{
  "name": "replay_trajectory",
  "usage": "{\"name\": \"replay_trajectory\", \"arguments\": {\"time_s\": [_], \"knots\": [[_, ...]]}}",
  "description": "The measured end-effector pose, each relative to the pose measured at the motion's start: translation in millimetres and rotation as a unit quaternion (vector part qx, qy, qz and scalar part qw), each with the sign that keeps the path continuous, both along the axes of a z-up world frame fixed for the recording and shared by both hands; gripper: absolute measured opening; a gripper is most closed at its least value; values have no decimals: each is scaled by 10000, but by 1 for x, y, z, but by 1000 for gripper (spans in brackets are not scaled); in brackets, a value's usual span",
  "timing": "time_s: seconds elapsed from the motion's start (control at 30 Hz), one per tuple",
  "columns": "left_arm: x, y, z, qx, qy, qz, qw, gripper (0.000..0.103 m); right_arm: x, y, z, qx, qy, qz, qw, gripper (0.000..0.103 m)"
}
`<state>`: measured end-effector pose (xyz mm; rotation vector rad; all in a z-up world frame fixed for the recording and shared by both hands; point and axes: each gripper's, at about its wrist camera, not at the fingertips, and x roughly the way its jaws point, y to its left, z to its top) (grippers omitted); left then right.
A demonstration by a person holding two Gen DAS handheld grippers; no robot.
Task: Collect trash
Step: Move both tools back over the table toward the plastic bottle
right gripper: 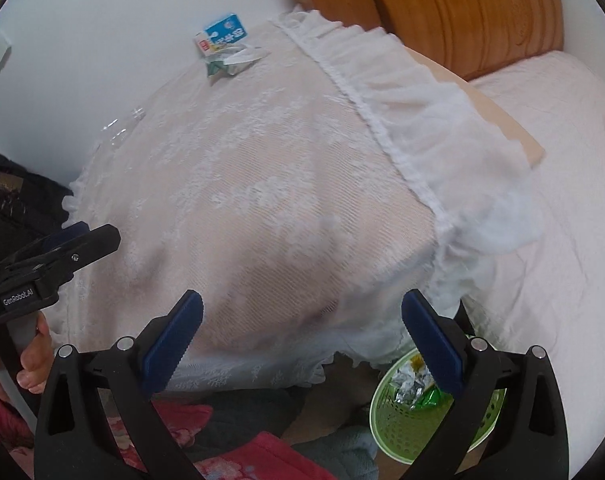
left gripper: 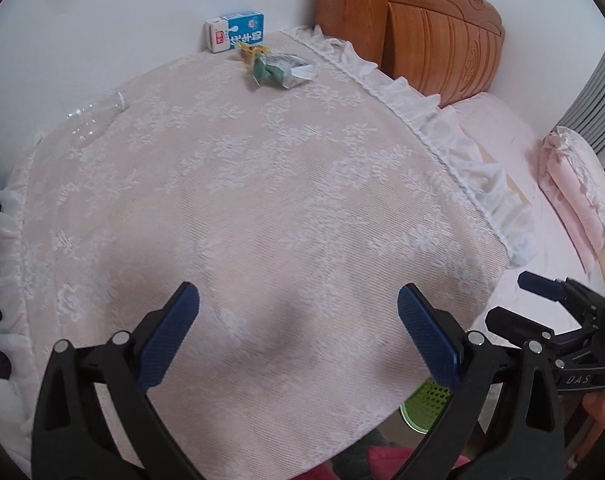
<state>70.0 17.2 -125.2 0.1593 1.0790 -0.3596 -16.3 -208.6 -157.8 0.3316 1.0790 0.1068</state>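
A blue and white milk carton [left gripper: 236, 31] stands at the far edge of the lace-covered table [left gripper: 262, 208], against the wall. A crumpled green and silver wrapper [left gripper: 280, 69] lies just in front of it. A clear plastic bottle [left gripper: 96, 118] lies on its side at the far left. My left gripper [left gripper: 298, 324] hovers open over the near part of the table, holding nothing. My right gripper [right gripper: 302, 328] is open too, empty, near the table's front right corner, above a green basket [right gripper: 414, 420] that holds wrappers. The carton [right gripper: 222, 36], wrapper [right gripper: 232, 62] and bottle [right gripper: 120, 130] also show in the right wrist view.
A bed with pink bedding [left gripper: 542, 200] and a wooden headboard [left gripper: 422, 28] stands right of the table. A white frill [right gripper: 422, 120] hangs off the table's right side. A hand [right gripper: 30, 360] holds the left tool. Red patterned cloth [right gripper: 238, 456] is below.
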Motion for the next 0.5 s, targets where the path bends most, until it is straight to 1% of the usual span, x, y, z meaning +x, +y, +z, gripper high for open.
{"name": "replay_trajectory", "arguments": {"time_s": [0.1, 0.13, 0.17, 0.23, 0.3, 0.33, 0.37, 0.4, 0.47, 0.5], "knots": [[27, 20, 8, 146, -228, 70, 9996, 95, 39, 18, 13, -342, -188, 618, 9973, 99], [37, 27, 10, 165, -270, 98, 9995, 95, 62, 29, 20, -532, -326, 945, 9936, 99], [46, 35, 12, 182, -311, 152, 9992, 95, 72, 33, 23, -647, -386, 1109, 9910, 99], [62, 51, 16, 193, -393, 245, 9987, 95, 113, 51, 31, -1041, -603, 1679, 9784, 99], [77, 66, 18, 224, -410, 330, 9984, 95, 143, 66, 31, -1330, -696, 2028, 9677, 99], [84, 73, 18, 239, -390, 347, 9983, 95, 171, 73, 29, -1507, -697, 2278, 9594, 99], [90, 81, 18, 239, -395, 360, 9983, 95, 193, 78, 27, -1583, -664, 2464, 9538, 99], [94, 87, 18, 264, -423, 395, 9980, 95, 212, 82, 25, -1648, -642, 2612, 9490, 99], [102, 102, 17, 317, -442, 454, 9975, 95, 258, 92, 19, -1933, -541, 2899, 9358, 99], [106, 108, 16, 343, -433, 481, 9973, 95, 274, 96, 17, -2041, -496, 2994, 9307, 99]]}}
